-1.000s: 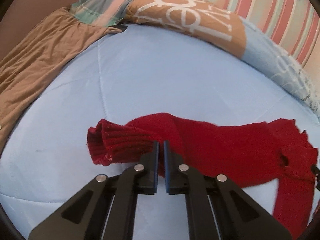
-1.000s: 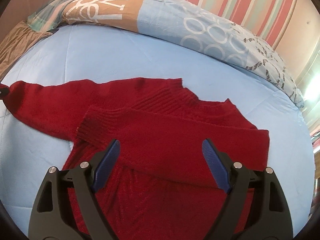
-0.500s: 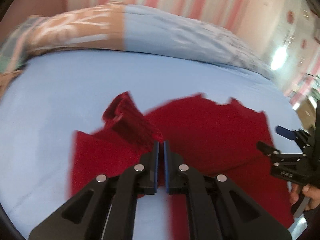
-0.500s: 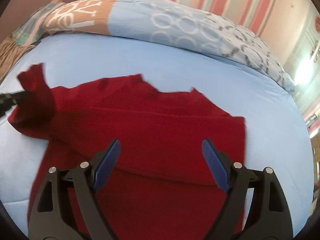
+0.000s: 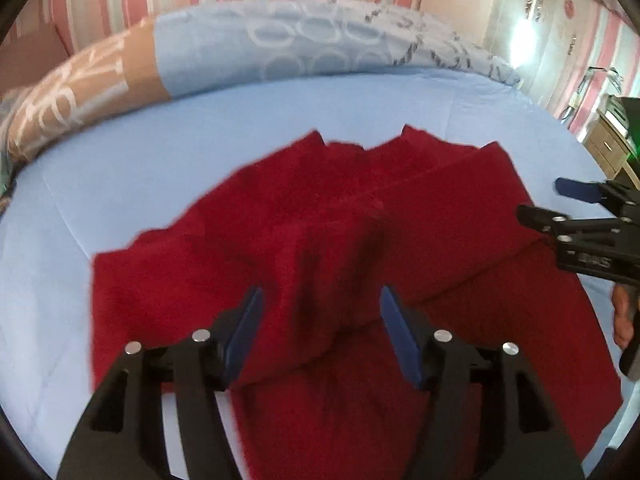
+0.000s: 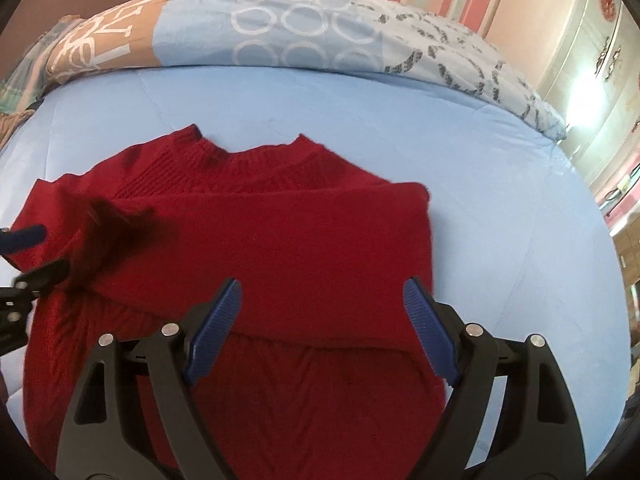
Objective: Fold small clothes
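The left gripper (image 5: 320,332) is opening its jaws. The sleeve (image 5: 332,264) lies loose between them, and the pads are not pinching it. The right gripper (image 6: 320,324) is wide open and holds nothing. It hangs just above the red sweater (image 6: 280,240), which lies flat under both grippers on the blue bed (image 6: 500,208). One sleeve lies folded across the sweater's chest, and the other lies slanted on top, in front of the left gripper. Past the sweater, far from the grippers, sits a patterned blanket (image 6: 312,36). The sleeve folds look almost done. Next, the grippers probably need to grab the bottom edge near them and fold it up toward the neck.
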